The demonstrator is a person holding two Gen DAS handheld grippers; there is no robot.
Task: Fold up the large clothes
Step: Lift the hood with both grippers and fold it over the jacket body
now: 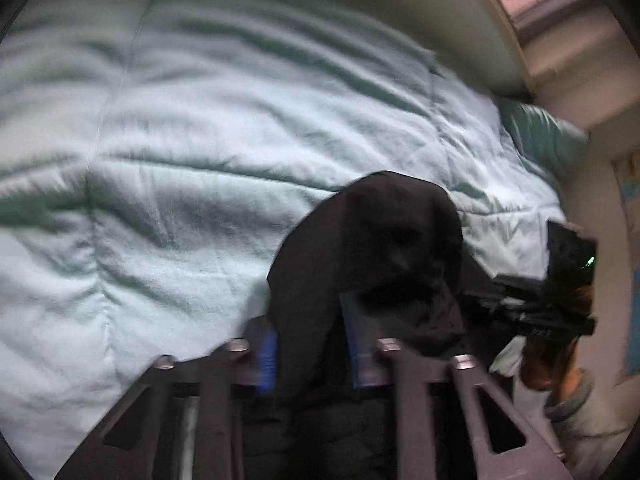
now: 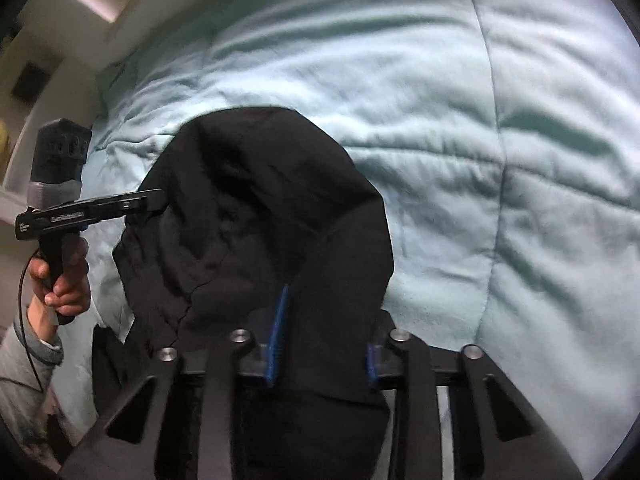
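Over a pale mint quilted comforter (image 1: 168, 168) on the bed, a black, soft, rumpled garment (image 2: 256, 208) is being held up by both grippers, bunched and draped rather than spread flat. From the left wrist view, the left gripper (image 1: 310, 354) is being clamped down on a thick fold of that black cloth, with the blue pads (image 1: 267, 356) being pressed against fabric on both sides. Same story on the other side: the right gripper (image 2: 326, 344) is being closed on a wad of the same garment, and cloth is being squeezed between its blue pads (image 2: 278, 340).

What could be going wrong from here, as a guess only:
- The garment is being gripped in a lump, not at a clear edge or corner, so a lopsided fold is probably being set up. Several layers may be getting pinched at once.
- Loose cloth is hanging below and behind both sets of fingers, so some of it could be getting dragged under when it's laid down.
- The comforter is puffy and creased, so wrinkles may be getting carried into the fold.
- The two grippers are being worked close together, so a bump between them isn't being ruled out.
- Both views are blurred, so which part of the garment is being held can't be told.

As for writing: small white lettering is being shown on the side of the left gripper's body in the right wrist view, but it's too small to be read. No brand or label is being made out on the garment.
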